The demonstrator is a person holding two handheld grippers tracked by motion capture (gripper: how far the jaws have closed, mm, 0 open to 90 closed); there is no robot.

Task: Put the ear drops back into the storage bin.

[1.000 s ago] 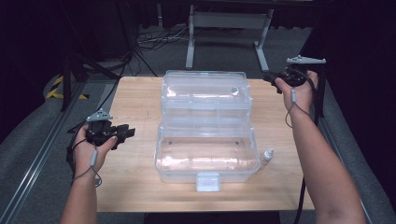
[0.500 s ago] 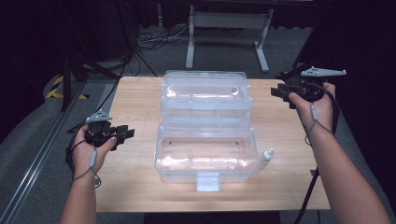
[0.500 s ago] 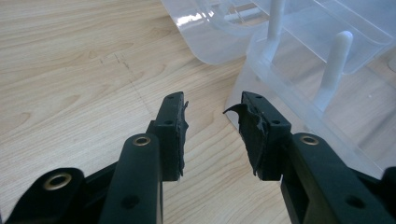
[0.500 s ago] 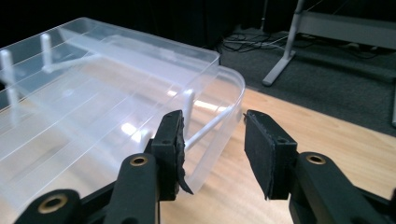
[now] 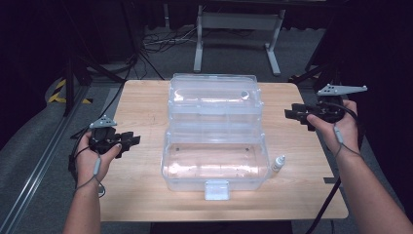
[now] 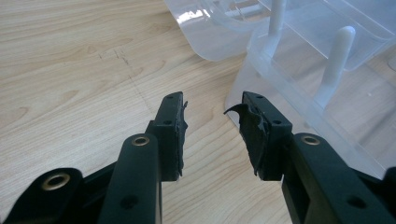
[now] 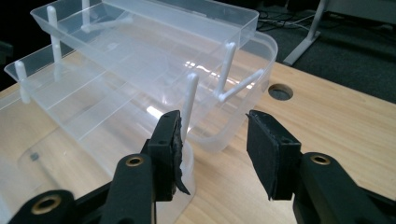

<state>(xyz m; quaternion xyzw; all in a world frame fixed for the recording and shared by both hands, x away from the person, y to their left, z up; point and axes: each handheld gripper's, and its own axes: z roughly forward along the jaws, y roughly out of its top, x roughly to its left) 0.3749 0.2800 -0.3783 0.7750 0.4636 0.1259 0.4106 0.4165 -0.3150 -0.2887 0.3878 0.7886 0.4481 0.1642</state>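
Observation:
A clear plastic tiered box (image 5: pixel 214 146) stands open in the middle of the wooden table (image 5: pixel 141 102), its upper trays stepped back on white arms. A small white bottle (image 5: pixel 278 164) stands by its front right corner. My left gripper (image 5: pixel 127 141) hovers over the table left of the box, open and empty; in the left gripper view (image 6: pixel 208 105) the box's corner (image 6: pixel 299 79) lies just beyond the jaws. My right gripper (image 5: pixel 292 116) is held right of the box, pointing at it. Its jaws (image 7: pixel 212 121) have just been opening, with nothing between them, and the trays (image 7: pixel 140 60) lie ahead.
A round hole (image 7: pixel 280 92) is cut in the tabletop behind the box. Beyond the table's far edge are a grey metal stand (image 5: pixel 238 29) and floor cables (image 5: pixel 156 41). Bare wood lies on both sides of the box.
My right hand has drawn back from the box's far right corner, toward the near side and slightly right, and its jaws stand wider. The left hand has kept still.

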